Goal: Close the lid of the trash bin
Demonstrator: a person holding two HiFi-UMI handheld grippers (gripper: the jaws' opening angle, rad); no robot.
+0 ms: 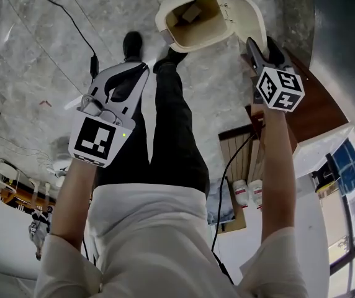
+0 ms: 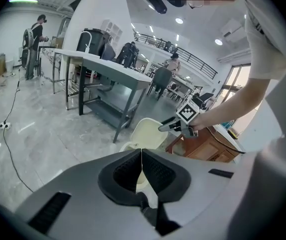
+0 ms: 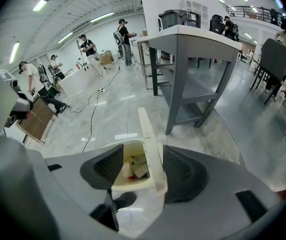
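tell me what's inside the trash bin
A few pale scraps, one boxy, lie in the trash bin, whose lid stands open. Whatever lies beneath them is covered.

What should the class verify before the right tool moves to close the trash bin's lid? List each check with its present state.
1. Lid stands open on trash bin, waiting to be closed: ok.
2. Right tool has its jaws apart, straddling the lid's edge: ok.
3. Rubbish lies below the rim, clear of the lid's path: ok.
4. Left tool is shut, empty and away from the bin: ok.
5. Shoe is clear of the bin's base: cannot tell.
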